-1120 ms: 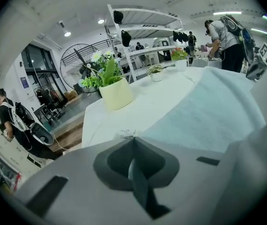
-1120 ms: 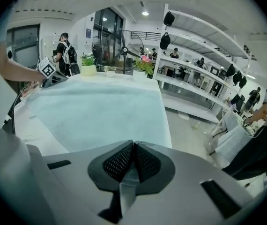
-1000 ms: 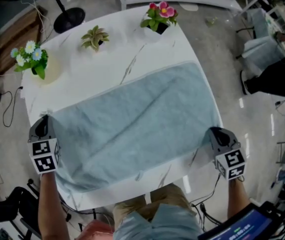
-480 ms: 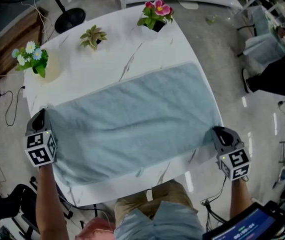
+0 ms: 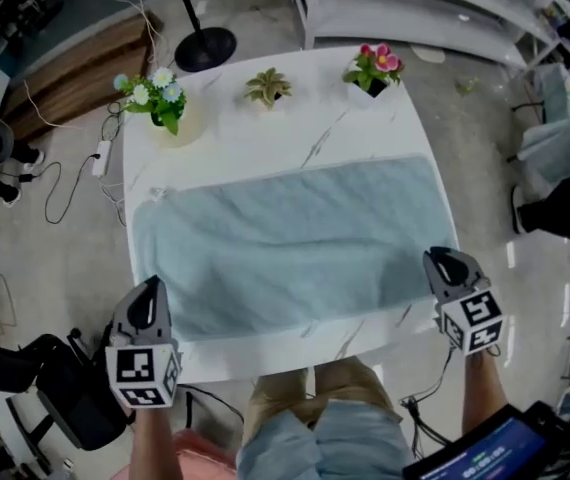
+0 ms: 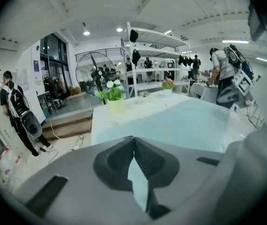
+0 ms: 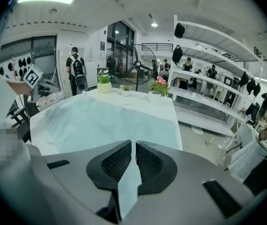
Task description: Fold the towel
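Observation:
The pale blue towel [image 5: 295, 243] lies spread flat across the white marble table [image 5: 245, 148]. My left gripper [image 5: 151, 286] hangs shut just off the towel's near left corner, above the table's front left edge. In the left gripper view its tips [image 6: 133, 138] meet and hold nothing, with the towel [image 6: 185, 121] ahead and to the right. My right gripper [image 5: 439, 256] is over the towel's near right corner. Its jaws [image 7: 133, 142] have just been opening and stand a narrow slit apart. The towel [image 7: 105, 116] lies flat ahead of them, not lifted.
Three potted plants stand along the table's far edge: white flowers [image 5: 157, 96], a small green one [image 5: 268, 87], pink flowers [image 5: 376, 66]. A fan stand [image 5: 205, 46] and cables are on the floor beyond. A person [image 6: 16, 116] stands off to the left, with shelving behind.
My left gripper has let go of the towel's left corner, pulled back toward me and risen. The right gripper has lifted a little at the right corner. The towel stays flat.

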{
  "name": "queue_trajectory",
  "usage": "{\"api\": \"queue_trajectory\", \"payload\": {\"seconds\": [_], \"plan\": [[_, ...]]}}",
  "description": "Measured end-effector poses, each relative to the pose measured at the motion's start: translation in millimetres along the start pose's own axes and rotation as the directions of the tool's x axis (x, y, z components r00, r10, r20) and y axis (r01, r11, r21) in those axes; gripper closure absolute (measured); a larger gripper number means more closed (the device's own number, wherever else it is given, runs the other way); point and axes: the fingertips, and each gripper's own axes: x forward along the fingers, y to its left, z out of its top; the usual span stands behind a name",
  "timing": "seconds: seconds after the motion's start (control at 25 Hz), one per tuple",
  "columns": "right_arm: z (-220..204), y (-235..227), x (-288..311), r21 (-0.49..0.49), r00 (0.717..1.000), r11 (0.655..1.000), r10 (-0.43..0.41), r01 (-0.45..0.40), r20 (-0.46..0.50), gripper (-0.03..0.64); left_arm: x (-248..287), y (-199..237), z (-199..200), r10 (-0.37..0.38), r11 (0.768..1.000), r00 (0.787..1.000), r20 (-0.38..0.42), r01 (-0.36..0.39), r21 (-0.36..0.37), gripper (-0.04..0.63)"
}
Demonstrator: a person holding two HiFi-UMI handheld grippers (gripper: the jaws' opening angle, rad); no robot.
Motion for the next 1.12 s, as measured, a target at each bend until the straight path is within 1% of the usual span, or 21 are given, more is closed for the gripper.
{"api": "queue_trajectory", "payload": {"seconds": [0.08, 0.16, 0.24, 0.32, 0.4, 0.44, 0.56, 0.76, 0.88, 1.0, 1.12], "plan": [[17.5, -20.0, 10.5, -0.014, 1.000, 1.000, 0.006, -0.006, 0.007, 0.568, -11.8, -33.0, -39.1, -0.027, 1.000, 0.998, -0.051, 0.027, 0.003, 0.589], [40.4, -39.7, 27.2, -0.044, 1.000, 0.999, 0.009, -0.008, 0.025, 0.568, -17.0, -61.8, -56.7, -0.056, 0.998, 0.996, -0.068, 0.055, -0.015, 0.589], [61.6, -53.5, 49.8, -0.071, 0.999, 0.997, 0.019, -0.016, 0.036, 0.568, -13.8, -88.6, -57.9, -0.084, 0.996, 0.994, -0.065, 0.083, -0.019, 0.589], [75.5, -60.1, 75.7, -0.090, 0.999, 0.995, 0.034, -0.032, 0.027, 0.568, -5.9, -111.1, -49.6, -0.091, 0.996, 0.995, -0.048, 0.091, 0.003, 0.589], [80.7, -60.1, 100.6, -0.116, 0.999, 0.992, 0.049, -0.048, 0.001, 0.568, 1.8, -126.6, -41.4, -0.087, 0.996, 0.996, -0.038, 0.088, 0.018, 0.589], [80.8, -59.3, 111.1, -0.131, 0.999, 0.990, 0.053, -0.054, -0.014, 0.568, 5.1, -131.8, -40.5, -0.085, 0.996, 0.995, -0.045, 0.086, 0.021, 0.589], [79.1, -56.4, 135.0, -0.156, 0.997, 0.985, 0.064, -0.070, -0.043, 0.568, 10.3, -140.0, -48.1, -0.072, 0.997, 0.993, -0.091, 0.075, 0.029, 0.589], [65.3, -51.9, 168.6, -0.177, 0.990, 0.978, 0.089, -0.107, -0.110, 0.568, 18.9, -142.5, -75.5, -0.045, 0.991, 0.980, -0.193, 0.069, 0.116, 0.589], [63.1, -55.5, 179.1, -0.171, 0.989, 0.979, 0.090, -0.109, -0.116, 0.568, 18.0, -140.7, -81.3, -0.037, 0.989, 0.977, -0.209, 0.067, 0.134, 0.589], [66.0, -65.2, 182.7, -0.158, 0.991, 0.983, 0.081, -0.097, -0.108, 0.568, 13.8, -140.0, -85.2, -0.036, 0.991, 0.975, -0.219, 0.064, 0.120, 0.589], [67.7, -72.1, 186.1, -0.147, 0.992, 0.985, 0.080, -0.095, -0.099, 0.568, 9.9, -140.0, -88.7, -0.031, 0.991, 0.975, -0.222, 0.059, 0.121, 0.589]]}}
